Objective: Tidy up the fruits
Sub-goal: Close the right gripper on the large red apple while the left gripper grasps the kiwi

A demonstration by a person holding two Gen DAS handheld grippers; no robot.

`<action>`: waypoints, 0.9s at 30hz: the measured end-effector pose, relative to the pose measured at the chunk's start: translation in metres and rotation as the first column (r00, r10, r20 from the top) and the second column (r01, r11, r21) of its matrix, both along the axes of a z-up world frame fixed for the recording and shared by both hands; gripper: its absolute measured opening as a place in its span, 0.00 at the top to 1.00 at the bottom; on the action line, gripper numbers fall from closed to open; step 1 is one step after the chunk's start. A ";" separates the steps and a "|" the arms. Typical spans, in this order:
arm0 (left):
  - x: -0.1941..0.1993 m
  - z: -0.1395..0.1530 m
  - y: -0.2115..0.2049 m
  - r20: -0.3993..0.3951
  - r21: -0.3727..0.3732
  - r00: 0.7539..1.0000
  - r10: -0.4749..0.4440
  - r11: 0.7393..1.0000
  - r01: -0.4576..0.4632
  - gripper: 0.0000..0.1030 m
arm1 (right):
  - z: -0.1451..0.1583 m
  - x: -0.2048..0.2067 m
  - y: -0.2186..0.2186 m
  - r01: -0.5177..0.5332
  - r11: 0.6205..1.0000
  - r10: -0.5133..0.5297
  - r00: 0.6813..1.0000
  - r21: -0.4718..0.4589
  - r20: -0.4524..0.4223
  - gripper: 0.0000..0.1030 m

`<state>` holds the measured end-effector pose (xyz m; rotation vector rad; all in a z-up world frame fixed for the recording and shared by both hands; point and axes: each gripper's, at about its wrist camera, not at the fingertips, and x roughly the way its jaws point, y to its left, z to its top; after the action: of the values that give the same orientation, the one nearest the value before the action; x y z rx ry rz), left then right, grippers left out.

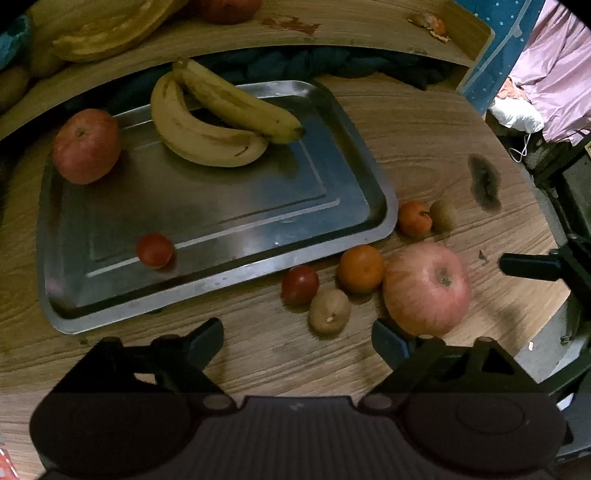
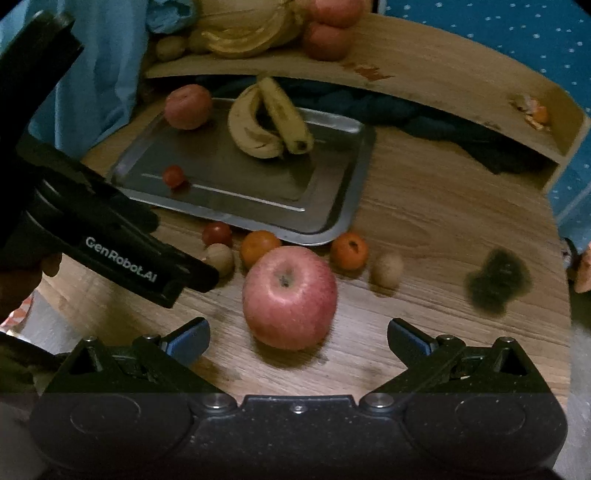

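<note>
A metal tray (image 1: 373,192) (image 2: 343,206) on the wooden table holds two bananas (image 1: 207,118) (image 2: 266,122), a red apple (image 1: 86,146) (image 2: 188,106) and a small tomato (image 1: 154,250) (image 2: 173,176). Beside the tray's near edge lie a second tomato (image 1: 300,284) (image 2: 217,233), two oranges (image 1: 361,268) (image 1: 413,218), two brown kiwis (image 1: 329,312) (image 1: 442,215) and a big pink apple (image 1: 426,288) (image 2: 290,297). My left gripper (image 1: 297,341) is open, just short of the nearer kiwi. My right gripper (image 2: 298,341) is open, with the big apple just ahead of its fingertips.
A raised wooden shelf (image 1: 351,29) (image 2: 443,74) behind the tray carries more bananas (image 2: 240,33), apples (image 2: 327,40) and orange peel (image 2: 533,110). Dark cloth (image 2: 424,118) lies under it. A dark stain (image 1: 484,182) marks the table at the right.
</note>
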<state>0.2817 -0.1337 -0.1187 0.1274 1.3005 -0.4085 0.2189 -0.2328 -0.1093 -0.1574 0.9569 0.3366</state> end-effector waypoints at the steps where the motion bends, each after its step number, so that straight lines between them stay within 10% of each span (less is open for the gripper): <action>1: 0.000 -0.001 -0.001 -0.002 -0.001 1.000 0.000 1.000 0.000 0.19 | -0.001 0.001 0.000 -0.007 1.000 0.007 1.000 0.006 -0.006 0.03; 10: -0.001 -0.007 -0.004 -0.028 -0.029 0.999 0.023 0.999 -0.024 0.48 | -0.008 0.011 -0.001 -0.039 0.999 0.040 0.999 0.033 -0.036 0.22; 27: 0.008 -0.013 -0.011 -0.053 -0.071 0.998 0.034 0.997 -0.038 0.67 | -0.019 0.024 0.004 -0.069 0.996 0.072 0.996 0.058 -0.046 0.26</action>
<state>0.2899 -0.1442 -0.1321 0.0326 1.3356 -0.4296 0.2433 -0.2290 -0.1280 -0.1324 0.9901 0.4333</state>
